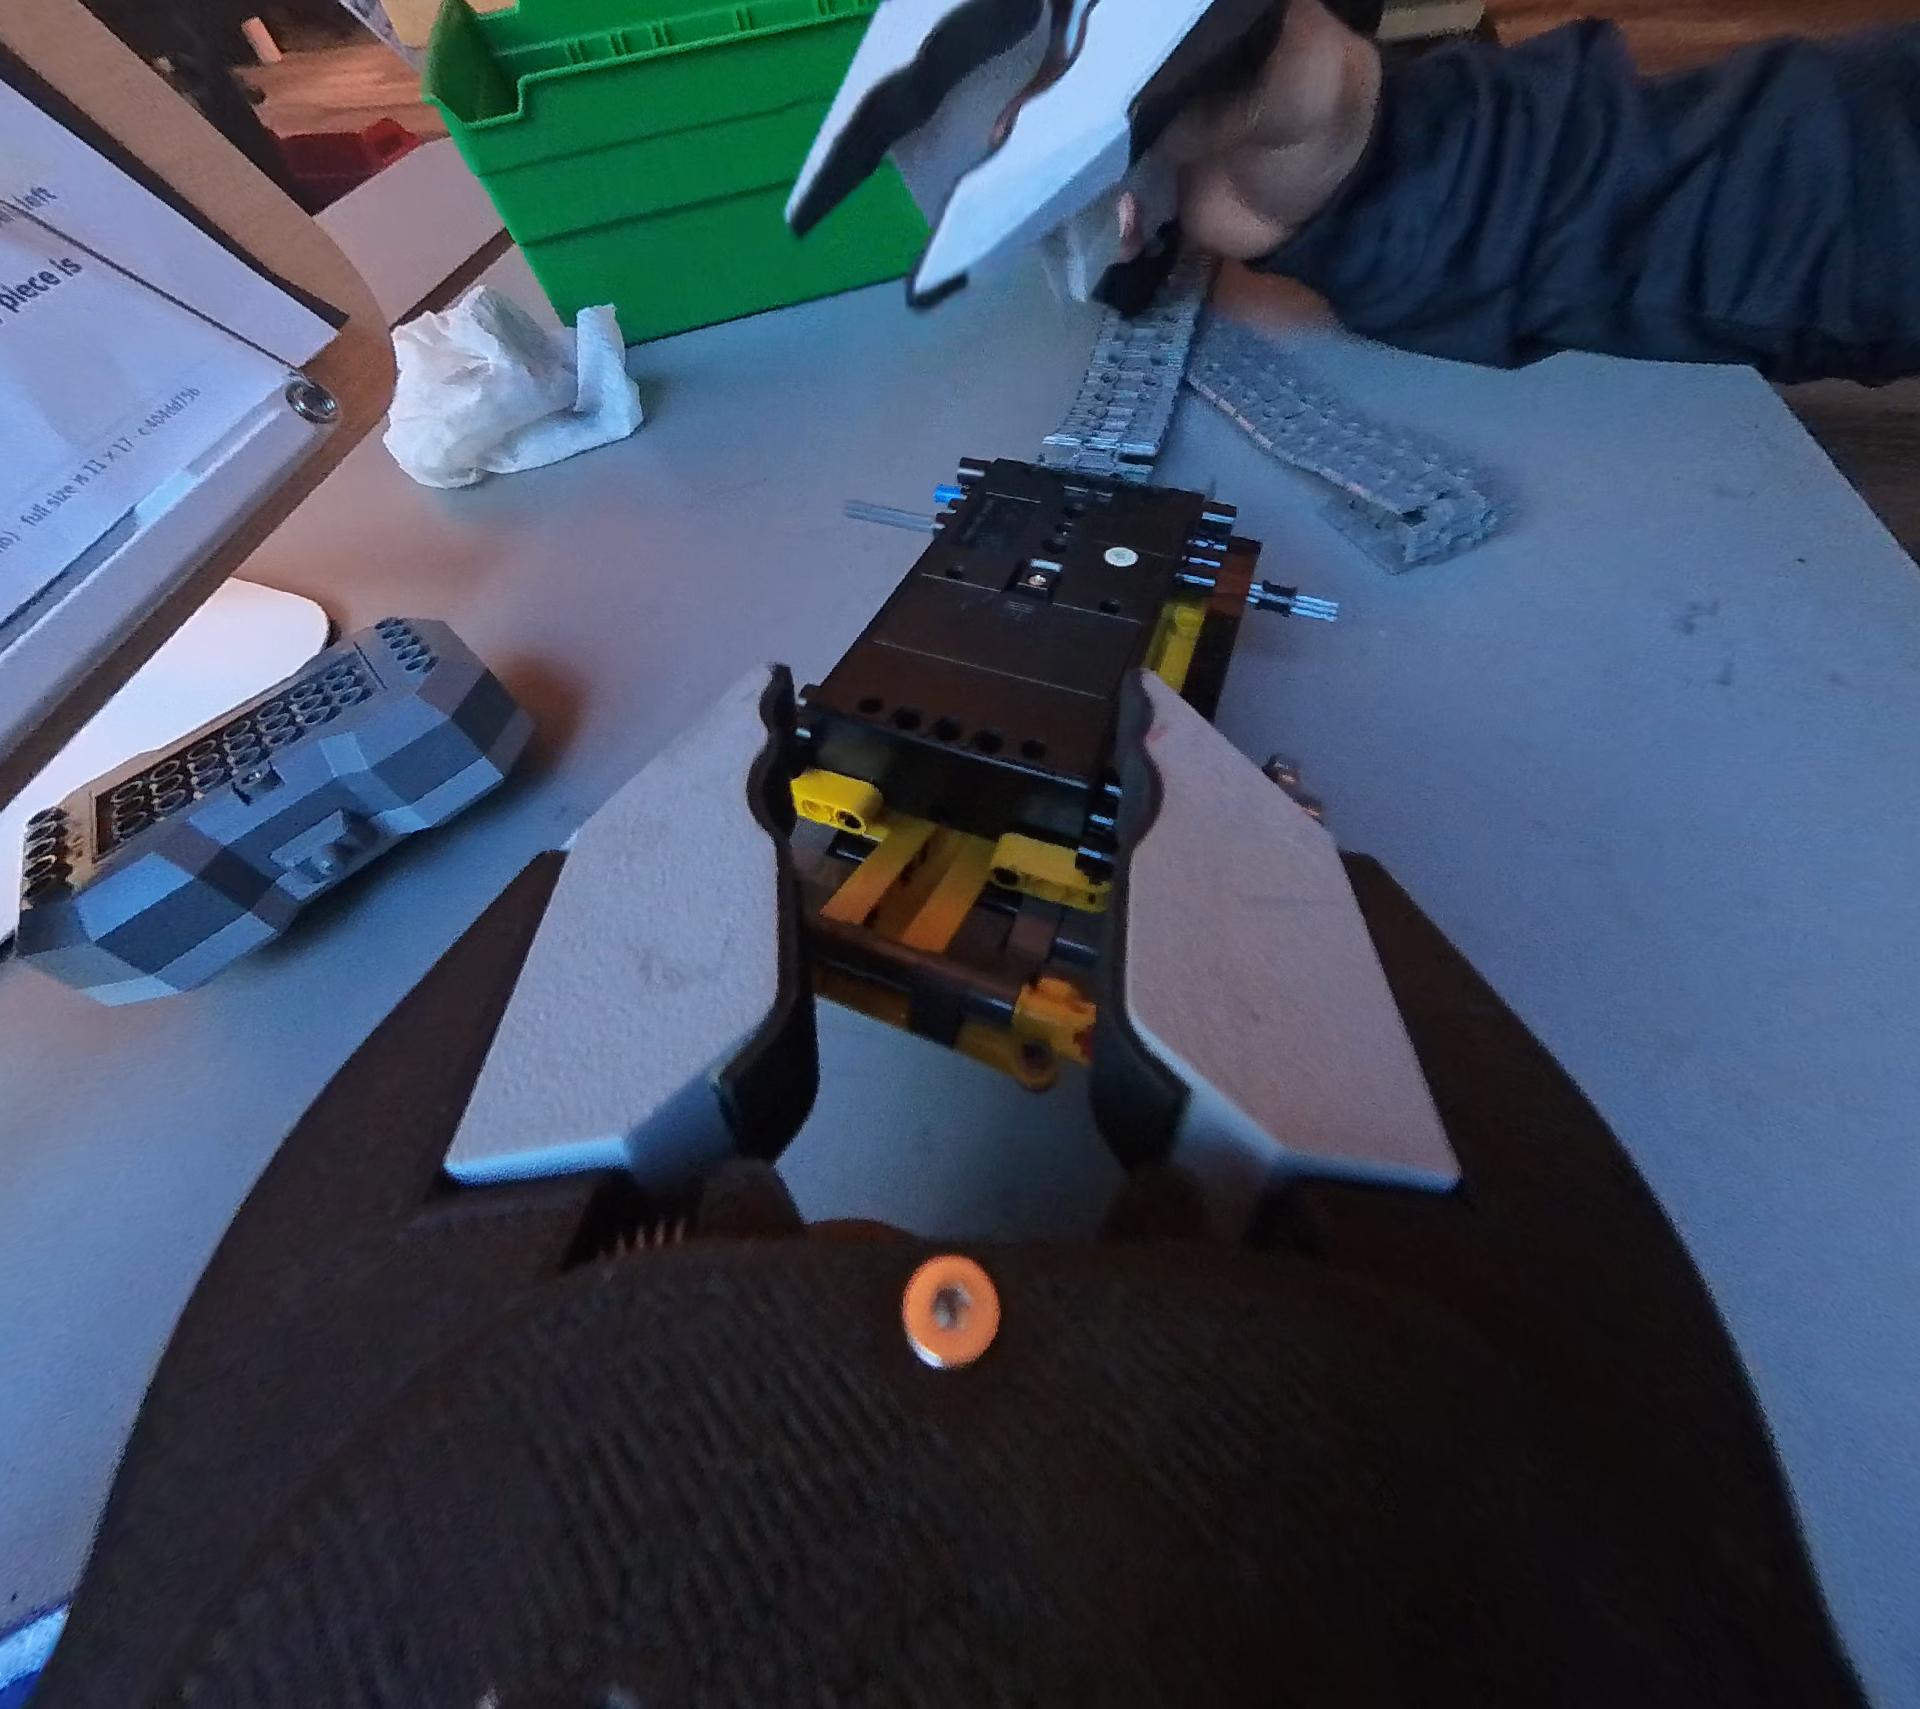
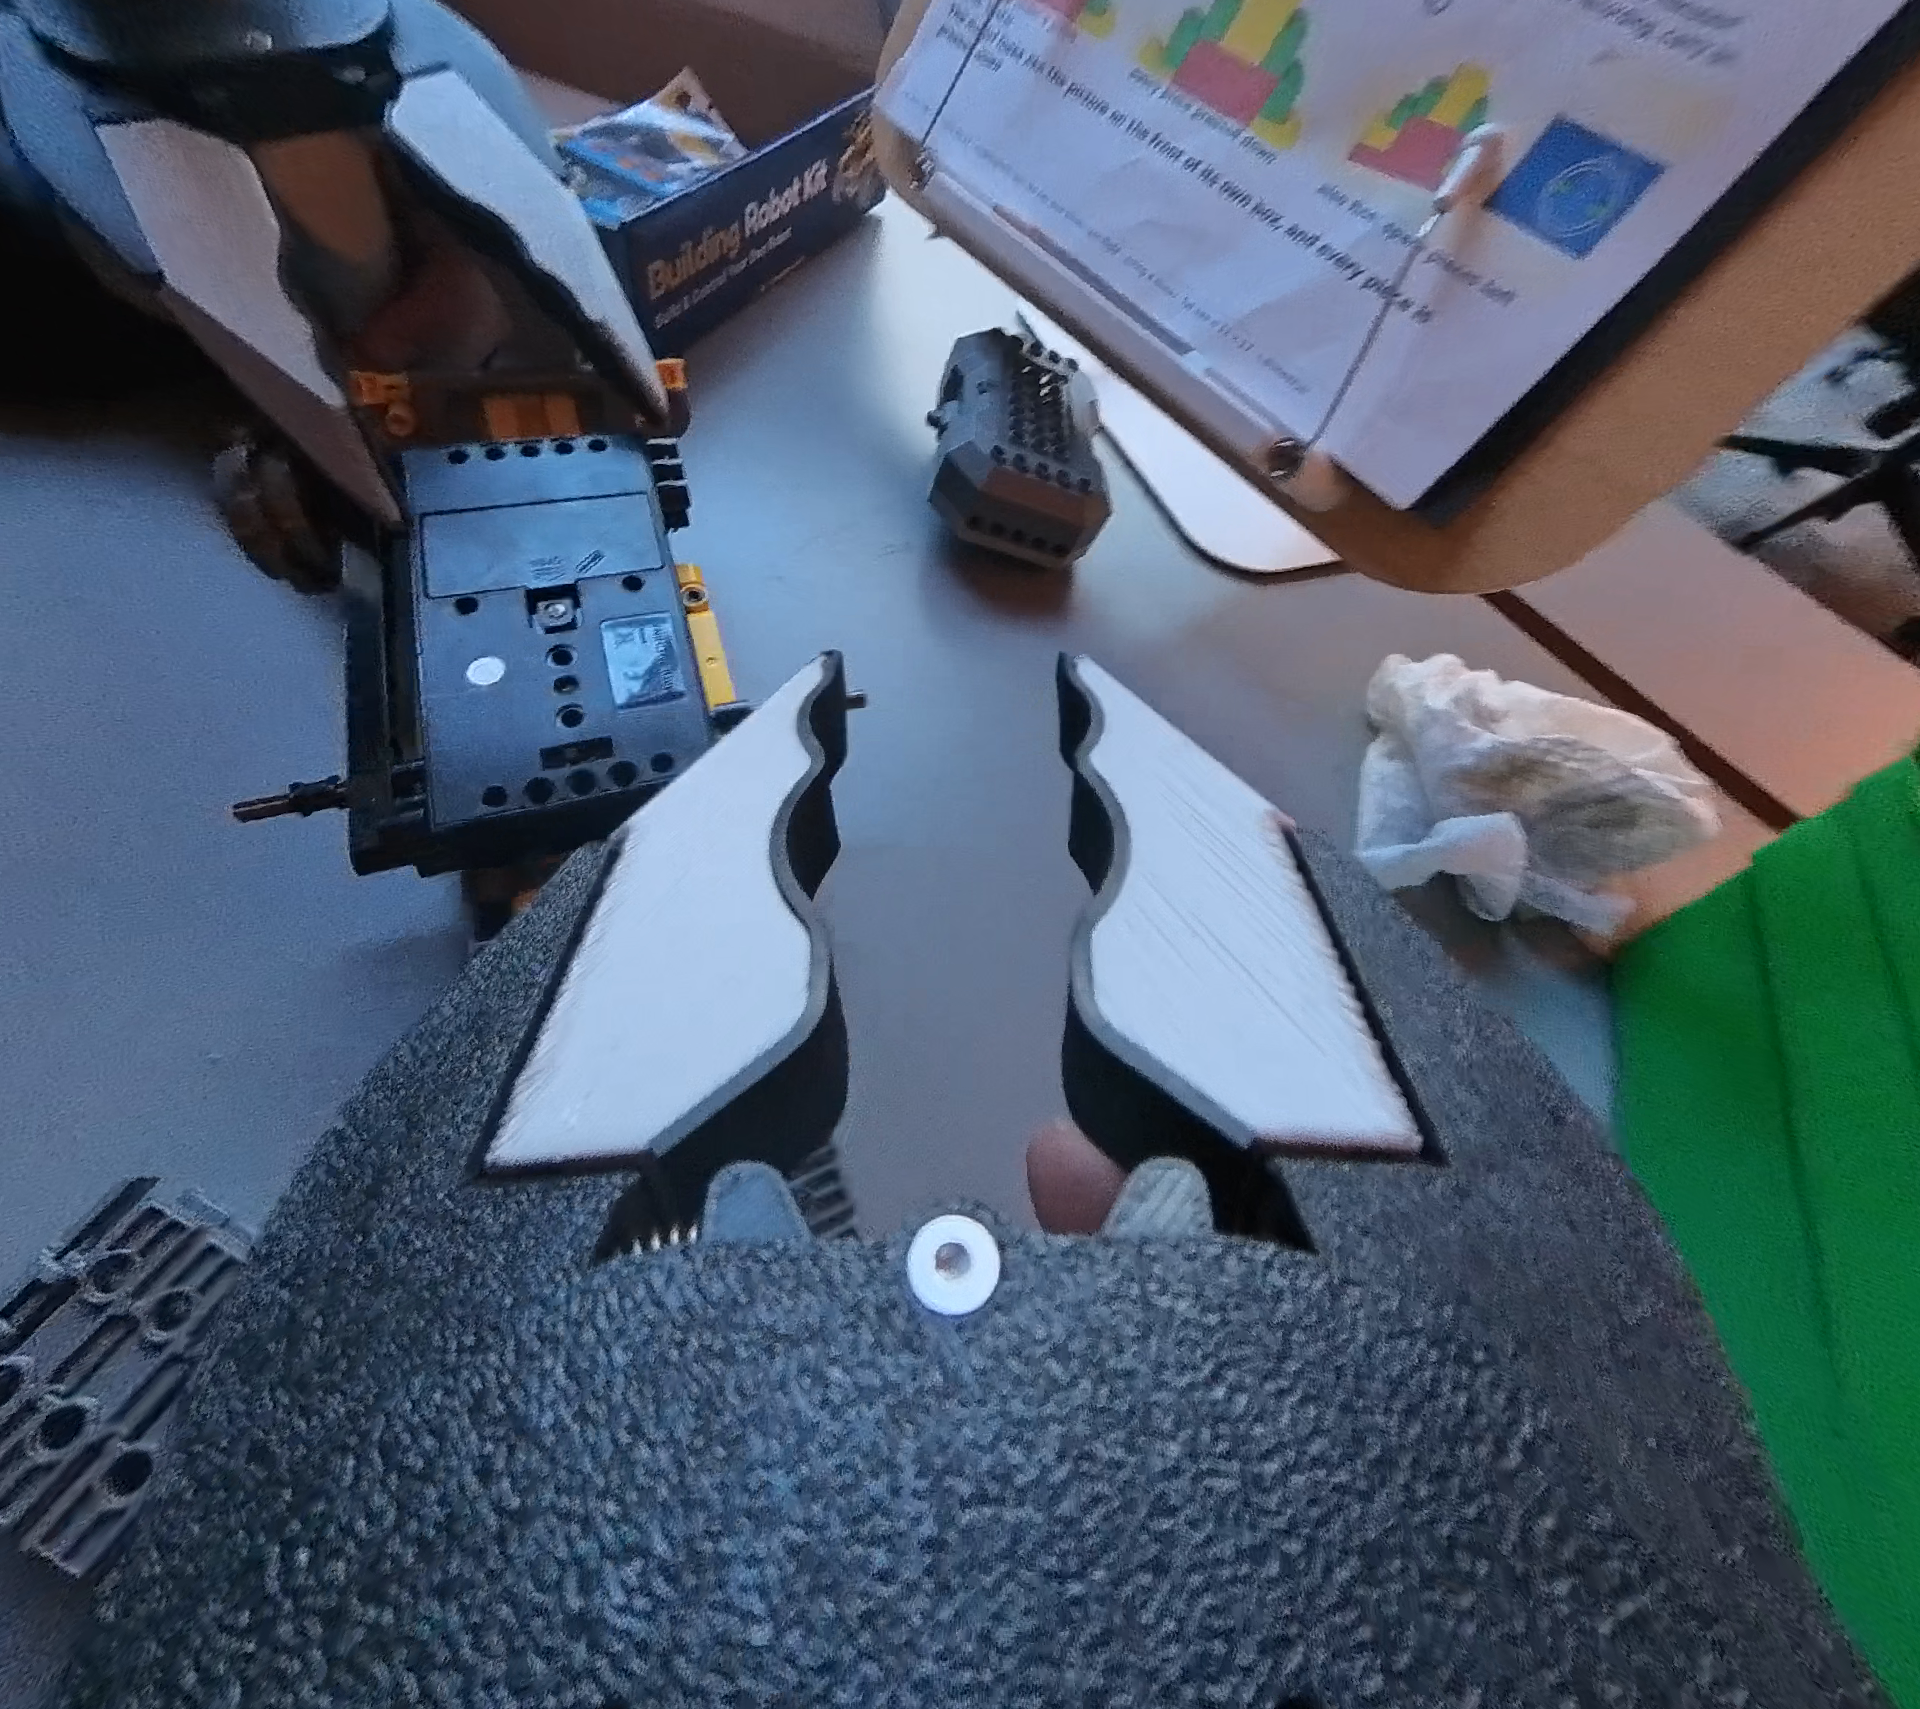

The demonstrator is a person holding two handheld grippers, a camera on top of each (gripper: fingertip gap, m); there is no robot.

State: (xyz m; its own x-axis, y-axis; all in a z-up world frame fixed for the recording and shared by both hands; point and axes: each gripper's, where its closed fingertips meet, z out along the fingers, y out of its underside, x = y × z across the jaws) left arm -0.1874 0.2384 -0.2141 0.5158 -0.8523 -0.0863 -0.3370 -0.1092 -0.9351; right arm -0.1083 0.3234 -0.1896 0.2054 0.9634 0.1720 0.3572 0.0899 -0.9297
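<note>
The left hand-held gripper (image 1: 951, 729) is closed on the near end of a black-and-yellow brick-built chassis (image 1: 1023, 620), one finger pressed against each side of its black block. The chassis lies lengthwise on the grey desk (image 1: 1558, 776), stretching away from the gripper, with thin axles sticking out at its far sides.

The right hand-held gripper (image 2: 951, 693) hangs above the desk with its fingers spread apart and nothing between them (bare desk shows through the gap). In the right wrist view the chassis lies just to the left of it, not touching. In the left wrist view this gripper shows at the top, lifted clear of the desk beyond the far end of the chassis, with a hand (image 1: 1278, 132) in a dark sleeve behind it.

Two strips of grey track (image 1: 1340, 454) lie on the desk past the chassis, near that hand. A grey brick shell (image 1: 281, 807) studded with holes rests to the left of the left gripper, well apart from the chassis. A crumpled white paper towel (image 1: 509, 392) sits beside a green plastic bin (image 1: 665, 132) at the far left. A board with a printed sheet (image 2: 1403, 101) stands tilted over the desk edge, and a dark blue box (image 2: 748, 225) lies beyond it.
</note>
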